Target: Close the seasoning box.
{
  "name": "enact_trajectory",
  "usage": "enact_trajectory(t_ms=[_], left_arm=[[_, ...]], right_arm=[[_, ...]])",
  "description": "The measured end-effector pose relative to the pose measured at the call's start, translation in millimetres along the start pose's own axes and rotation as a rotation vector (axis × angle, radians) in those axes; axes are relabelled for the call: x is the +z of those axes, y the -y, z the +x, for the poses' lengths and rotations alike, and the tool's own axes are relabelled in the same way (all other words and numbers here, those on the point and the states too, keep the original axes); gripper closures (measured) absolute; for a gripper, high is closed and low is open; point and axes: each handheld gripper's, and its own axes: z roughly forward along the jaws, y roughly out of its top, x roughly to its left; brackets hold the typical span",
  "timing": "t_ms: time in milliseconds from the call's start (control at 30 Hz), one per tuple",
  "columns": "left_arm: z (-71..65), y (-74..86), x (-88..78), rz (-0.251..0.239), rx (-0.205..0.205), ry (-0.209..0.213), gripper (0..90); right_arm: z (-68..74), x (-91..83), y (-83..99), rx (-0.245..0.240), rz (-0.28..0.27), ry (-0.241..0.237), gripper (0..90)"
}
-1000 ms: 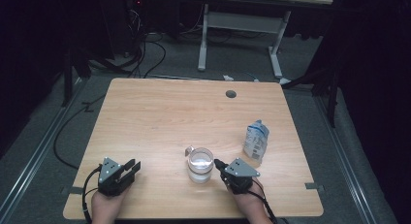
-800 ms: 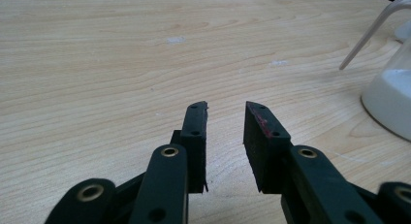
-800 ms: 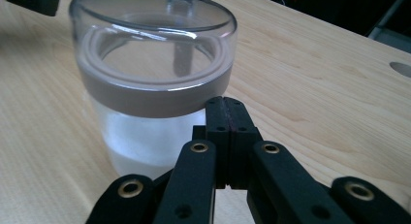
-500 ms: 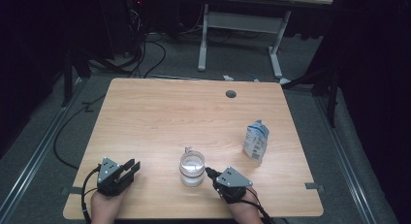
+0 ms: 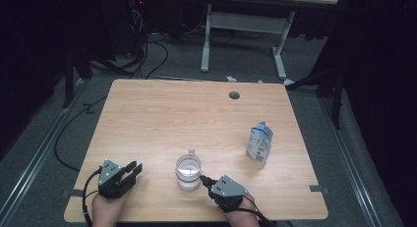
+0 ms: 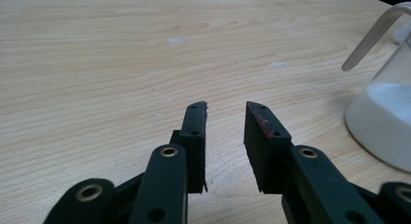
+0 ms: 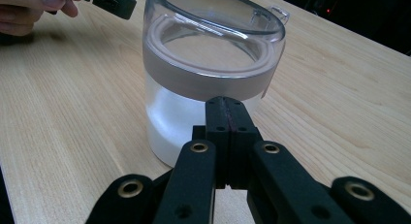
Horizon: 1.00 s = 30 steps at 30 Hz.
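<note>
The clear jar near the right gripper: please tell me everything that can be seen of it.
The jar is a round container of clear plastic, as it looks, about half full of a white powder or grains. A clear lid with a small tab at the far rim and a greyish band closes it. It stands upright on the wooden table, near the front edge, between the two grippers. The right gripper, jaws shut, points at its side, very close; whether they touch cannot be told.

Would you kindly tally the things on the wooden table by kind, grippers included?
Clear lidded jar holding a white substance: 1
White and blue pouch: 1
Handheld grippers: 2, the left gripper and the right gripper
Total: 4
</note>
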Motion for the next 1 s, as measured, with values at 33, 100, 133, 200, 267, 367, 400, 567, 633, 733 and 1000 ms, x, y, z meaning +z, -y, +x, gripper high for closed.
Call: enact_trajectory(t_ms=[33,100,133,200,267,367,400,567,633,733,1000], left_arm=[[0.0,0.0,0.0,0.0,0.001,0.0,70.1],[0.0,0.0,0.0,0.0,0.001,0.0,70.2],[0.1,0.0,-0.1,0.0,0.001,-0.001,70.2],[0.3,0.1,-0.2,-0.002,0.001,-0.002,70.1],[0.7,0.2,-0.3,-0.003,0.0,-0.003,70.1],[0.9,0.2,-0.1,-0.002,0.0,-0.003,69.9],[0.8,0.2,0.0,-0.002,0.0,-0.002,69.8],[0.4,0.3,0.1,0.001,0.001,0.0,69.1],[0.2,0.3,-0.1,0.001,0.002,0.001,68.9],[0.3,0.3,-0.4,-0.001,0.001,-0.001,68.6],[1.2,0.1,-1.5,-0.004,-0.007,-0.001,67.4]], right_arm=[[0.0,0.0,-0.1,0.002,-0.001,-0.001,90.0],[-0.7,-0.3,-0.2,0.003,-0.003,0.0,90.0],[-0.8,-0.4,-0.3,0.004,-0.004,0.001,90.0],[-1.3,-0.7,-0.1,0.006,-0.005,0.002,90.0],[-3.4,-1.0,0.6,0.01,-0.002,0.007,88.9],[-10.4,-1.8,2.9,0.026,-0.001,0.024,86.5],[-13.8,-2.2,4.0,0.035,0.002,0.03,85.7],[-37.1,-4.5,14.6,0.093,0.021,0.078,81.2],[-47.5,-6.6,20.3,0.115,0.028,0.096,79.7],[-59.9,-12.0,27.5,0.136,0.038,0.132,77.4],[-88.8,-41.4,43.4,0.196,0.024,0.215,70.7]])
